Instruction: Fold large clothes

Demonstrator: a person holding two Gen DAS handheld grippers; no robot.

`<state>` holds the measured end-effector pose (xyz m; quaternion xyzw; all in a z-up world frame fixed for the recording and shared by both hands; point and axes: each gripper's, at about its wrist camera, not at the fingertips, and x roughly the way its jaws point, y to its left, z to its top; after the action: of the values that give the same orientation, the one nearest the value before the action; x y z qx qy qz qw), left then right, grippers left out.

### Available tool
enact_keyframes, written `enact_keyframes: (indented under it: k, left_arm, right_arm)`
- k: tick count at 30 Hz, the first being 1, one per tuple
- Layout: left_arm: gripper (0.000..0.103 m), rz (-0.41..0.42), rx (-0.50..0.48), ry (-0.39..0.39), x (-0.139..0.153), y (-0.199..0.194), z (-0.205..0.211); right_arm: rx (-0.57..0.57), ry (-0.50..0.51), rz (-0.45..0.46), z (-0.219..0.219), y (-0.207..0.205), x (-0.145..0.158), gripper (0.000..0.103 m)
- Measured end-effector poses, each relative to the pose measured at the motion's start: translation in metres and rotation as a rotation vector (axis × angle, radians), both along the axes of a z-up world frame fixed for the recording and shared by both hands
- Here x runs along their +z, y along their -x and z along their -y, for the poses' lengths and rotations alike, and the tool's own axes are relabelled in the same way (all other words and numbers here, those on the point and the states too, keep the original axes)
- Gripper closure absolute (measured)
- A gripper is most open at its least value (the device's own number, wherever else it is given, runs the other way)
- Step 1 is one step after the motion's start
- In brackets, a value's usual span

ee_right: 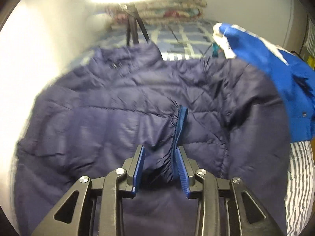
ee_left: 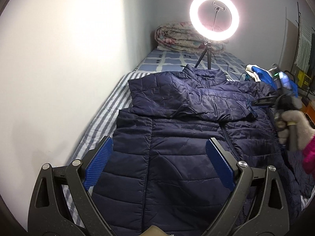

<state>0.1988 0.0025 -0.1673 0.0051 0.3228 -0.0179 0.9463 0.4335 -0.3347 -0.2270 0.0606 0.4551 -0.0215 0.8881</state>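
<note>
Left gripper [ee_left: 159, 161] hovers over the lower body of the navy jacket [ee_left: 177, 157], fingers wide apart, nothing between them. Right gripper [ee_right: 160, 169] stands partly parted; the gathered sleeve cuff [ee_right: 169, 157] sits between its fingers, lying against the right pad and clear of the left, so the grip appears released. The jacket lies spread on the bed [ee_left: 110, 106], one sleeve laid across the chest, collar toward the far end. Judged step: sleeve fold, second sleeve being set down over the front. Next move calls for drawing the right fingers clear of the cuff without dragging it, then taking the hem to fold the body upward. A wall [ee_left: 59, 68] runs close along one long edge, leaving little room there. A blue garment [ee_right: 275, 68] lies at the jacket's shoulder on the open side. Farther up the bed stand a ring light [ee_left: 214, 16] on its tripod and a rolled quilt [ee_left: 177, 35]; room ahead is limited.
</note>
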Motion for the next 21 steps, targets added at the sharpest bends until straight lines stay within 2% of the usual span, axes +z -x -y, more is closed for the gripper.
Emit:
enact_keyframes:
  k: [3,8,12,16,21]
  left_arm:
    - [0.006,0.029,-0.031,-0.026,0.007,0.009,0.007]
    - [0.006,0.056,-0.081,-0.046,0.015,0.029,0.018]
    - [0.006,0.072,-0.143,-0.048,0.019,0.045,0.030]
    - [0.007,0.093,-0.227,-0.053,0.021,0.064,0.056]
    - [0.013,0.075,-0.373,-0.022,0.023,0.088,0.105]
  right_arm:
    - [0.019,-0.019,0.063,0.001,0.031,0.033,0.066]
    - [0.048,-0.012,0.191,0.003,0.105,0.096,0.056]
    - [0.049,0.023,0.267,0.008,0.167,0.136,0.051]
    - [0.020,0.111,0.288,0.019,0.227,0.159,0.051]
    - [-0.019,0.178,0.280,0.041,0.295,0.164,0.051]
